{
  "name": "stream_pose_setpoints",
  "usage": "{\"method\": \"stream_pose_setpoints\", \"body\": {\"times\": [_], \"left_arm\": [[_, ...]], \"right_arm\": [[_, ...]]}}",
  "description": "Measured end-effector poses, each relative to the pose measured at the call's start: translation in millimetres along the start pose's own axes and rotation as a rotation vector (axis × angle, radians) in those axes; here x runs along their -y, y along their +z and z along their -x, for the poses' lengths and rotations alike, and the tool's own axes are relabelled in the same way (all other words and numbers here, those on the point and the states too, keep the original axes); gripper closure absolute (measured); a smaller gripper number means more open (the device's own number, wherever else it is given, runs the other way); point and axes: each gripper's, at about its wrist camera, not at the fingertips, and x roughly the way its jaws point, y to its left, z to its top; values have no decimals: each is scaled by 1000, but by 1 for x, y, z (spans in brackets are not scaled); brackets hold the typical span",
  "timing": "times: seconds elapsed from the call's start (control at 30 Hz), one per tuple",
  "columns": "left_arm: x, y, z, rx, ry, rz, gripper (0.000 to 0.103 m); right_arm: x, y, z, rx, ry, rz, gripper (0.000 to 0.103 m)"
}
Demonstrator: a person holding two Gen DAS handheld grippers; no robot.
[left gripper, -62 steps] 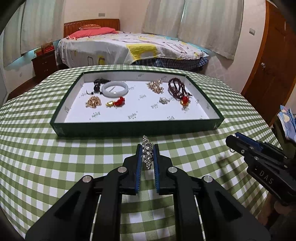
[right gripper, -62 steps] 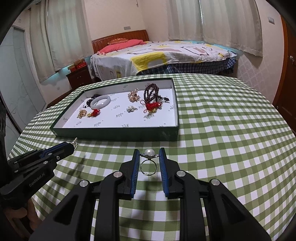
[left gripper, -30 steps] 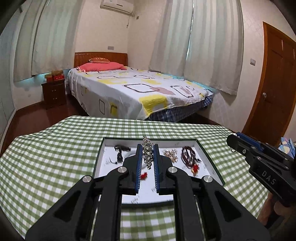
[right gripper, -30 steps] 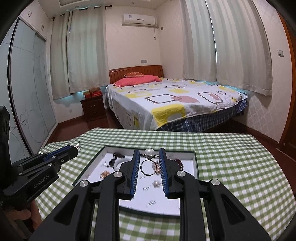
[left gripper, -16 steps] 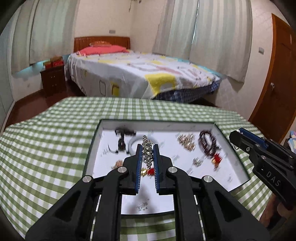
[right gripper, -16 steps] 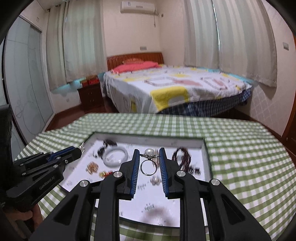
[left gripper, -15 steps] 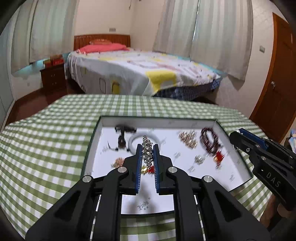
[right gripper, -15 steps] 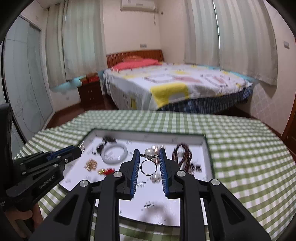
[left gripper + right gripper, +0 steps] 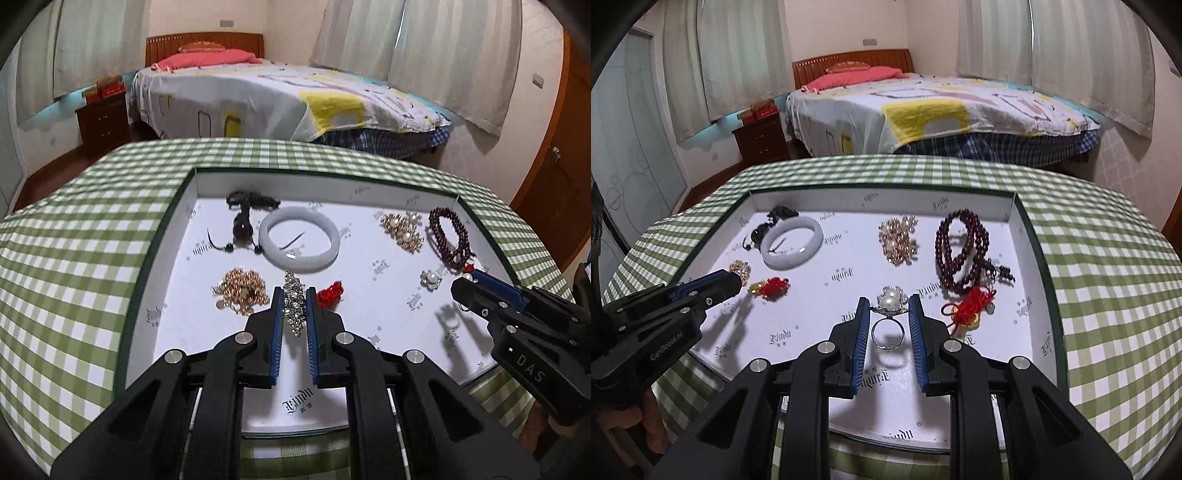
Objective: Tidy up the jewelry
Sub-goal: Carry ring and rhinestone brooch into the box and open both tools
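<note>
While both pieces hang over the tray [image 9: 166,236], looks like the last drop-offs of the sort.
Left gripper [image 9: 294,306] clamped on a sparkly rhinestone clip [image 9: 293,301], right gripper [image 9: 886,314] pinching a pearl ring [image 9: 888,317] by its sides, neither set down yet. Already lying in the white-lined tray: pale bangle [image 9: 299,243], black cord pendant [image 9: 243,225], gold chain pile [image 9: 242,290], small red knot charm [image 9: 330,292], pearl-and-gold cluster [image 9: 899,240], dark red bead strand [image 9: 962,251] with red tassel [image 9: 971,302], little pearl brooch [image 9: 430,278]. Nothing loose visible on the checked tablecloth [image 9: 1108,277], so probably nearly done. No dividers, just one open compartment. Plenty of bare lining near the front edge for both.
</note>
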Motion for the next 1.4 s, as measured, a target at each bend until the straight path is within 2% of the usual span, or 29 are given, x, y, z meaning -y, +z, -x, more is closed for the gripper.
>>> {"method": "stream_pose_setpoints", "body": {"times": [0.37, 0.63, 0.73, 0.87, 0.97, 1.07, 1.17, 1.33, 1.4], "left_arm": [[-4, -3, -13, -66, -11, 23, 91], [1, -1, -15, -65, -13, 10, 91], [3, -2, -15, -69, -15, 4, 87], [5, -5, -13, -67, -11, 1, 73], [5, -6, -12, -67, -12, 1, 73], [5, -7, -11, -70, -12, 2, 70], [5, -8, -7, -61, -6, 5, 60], [4, -8, -5, -61, -9, 3, 59], [4, -8, -3, -56, -10, 2, 54]], "right_arm": [[2, -3, -6, -34, 1, -8, 80], [3, -4, -6, -42, 0, -11, 80], [3, -4, -7, -48, 1, -13, 80], [4, -7, -8, -61, 2, -17, 80], [4, -8, -8, -63, 2, -19, 80], [4, -8, -8, -66, -2, -17, 76], [4, -9, -7, -61, -5, -20, 66], [3, -10, -5, -58, -8, -14, 65], [4, -10, -4, -56, -10, -18, 65]]}}
